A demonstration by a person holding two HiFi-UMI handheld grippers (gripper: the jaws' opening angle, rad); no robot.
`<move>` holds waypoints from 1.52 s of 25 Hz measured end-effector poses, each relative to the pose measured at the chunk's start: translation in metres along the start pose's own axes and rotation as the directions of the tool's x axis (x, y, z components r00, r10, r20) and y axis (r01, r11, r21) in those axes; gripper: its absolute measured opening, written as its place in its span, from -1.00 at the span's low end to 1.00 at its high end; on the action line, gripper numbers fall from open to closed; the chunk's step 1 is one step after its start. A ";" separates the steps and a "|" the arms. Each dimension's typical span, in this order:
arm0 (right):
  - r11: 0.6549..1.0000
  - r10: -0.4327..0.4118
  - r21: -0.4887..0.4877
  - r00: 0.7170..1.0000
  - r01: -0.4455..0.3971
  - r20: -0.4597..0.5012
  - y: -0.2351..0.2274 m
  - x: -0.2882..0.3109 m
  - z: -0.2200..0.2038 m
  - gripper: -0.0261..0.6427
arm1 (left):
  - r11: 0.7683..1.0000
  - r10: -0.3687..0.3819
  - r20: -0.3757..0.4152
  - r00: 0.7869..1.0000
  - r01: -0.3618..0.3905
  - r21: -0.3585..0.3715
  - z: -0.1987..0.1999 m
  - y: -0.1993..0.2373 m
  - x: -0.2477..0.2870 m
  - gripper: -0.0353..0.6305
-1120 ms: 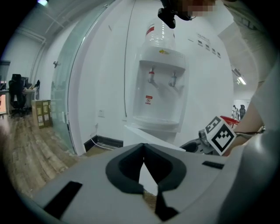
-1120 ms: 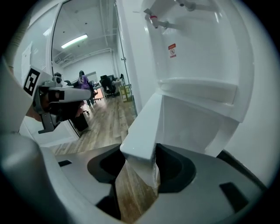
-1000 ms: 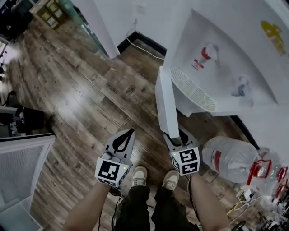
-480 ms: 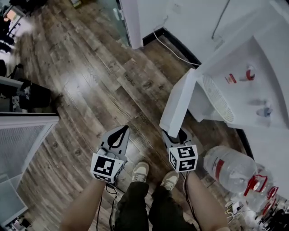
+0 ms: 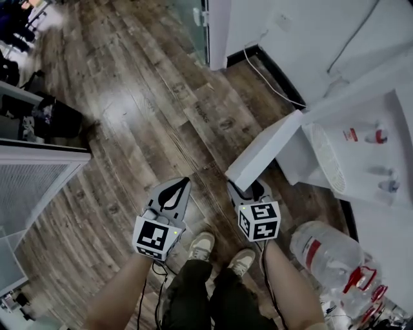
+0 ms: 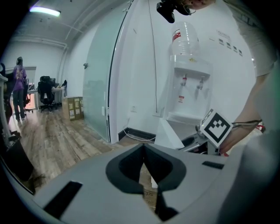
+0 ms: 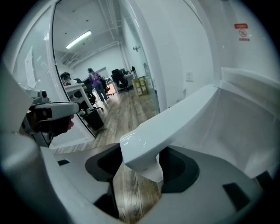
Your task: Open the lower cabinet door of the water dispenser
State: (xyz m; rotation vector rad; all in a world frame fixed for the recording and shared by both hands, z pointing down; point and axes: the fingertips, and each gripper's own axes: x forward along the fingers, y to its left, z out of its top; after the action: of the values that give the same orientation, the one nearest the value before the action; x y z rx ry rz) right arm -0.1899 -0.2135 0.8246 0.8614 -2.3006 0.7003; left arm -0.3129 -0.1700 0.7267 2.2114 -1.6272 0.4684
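The white water dispenser [image 5: 368, 142] stands at the right, its lower cabinet door [image 5: 264, 158] swung out over the wood floor. My right gripper [image 5: 248, 190] is at the door's free edge. In the right gripper view the door's corner [image 7: 144, 148] sits between the jaws, which have just been opening, and floor shows in the gap beside it. My left gripper [image 5: 182, 185] hovers to the left of the door, shut and empty, its tips meeting [image 6: 144, 145]. The left gripper view shows the dispenser [image 6: 190, 83] with its bottle on top.
A large water bottle [image 5: 326, 248] lies on the floor at the right, near my shoes [image 5: 203, 245]. A cable [image 5: 271, 80] runs along the wall's base. A glass partition [image 5: 201, 19] is ahead. A white grille panel [image 5: 32, 174] and black chairs [image 5: 58, 119] stand left.
The cabinet door has swung further out from the dispenser, with my right gripper staying at its free edge. Both grippers have shifted leftward across the floor.
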 end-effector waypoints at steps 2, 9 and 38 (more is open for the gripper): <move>1.000 0.014 -0.015 1.000 -0.014 0.000 0.005 0.007 0.005 -0.13 | 1.000 0.012 0.004 1.000 -0.012 -0.005 0.002 0.006 -0.001 -0.88; 0.998 0.046 -0.034 0.999 -0.046 0.020 0.017 0.029 0.024 -0.12 | 0.999 0.037 0.009 0.999 -0.037 0.008 0.005 0.021 -0.006 -0.88; 0.999 -0.004 -0.037 0.993 0.009 0.118 0.007 -0.074 0.063 -0.10 | 0.986 -0.048 0.016 0.999 0.044 0.163 0.076 -0.056 -0.040 -0.88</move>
State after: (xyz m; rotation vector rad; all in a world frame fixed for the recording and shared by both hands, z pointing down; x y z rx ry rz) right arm -0.1691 -0.2189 0.7294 0.9143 -2.4061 0.6161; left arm -0.2667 -0.1569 0.6360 2.3732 -1.5950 0.5881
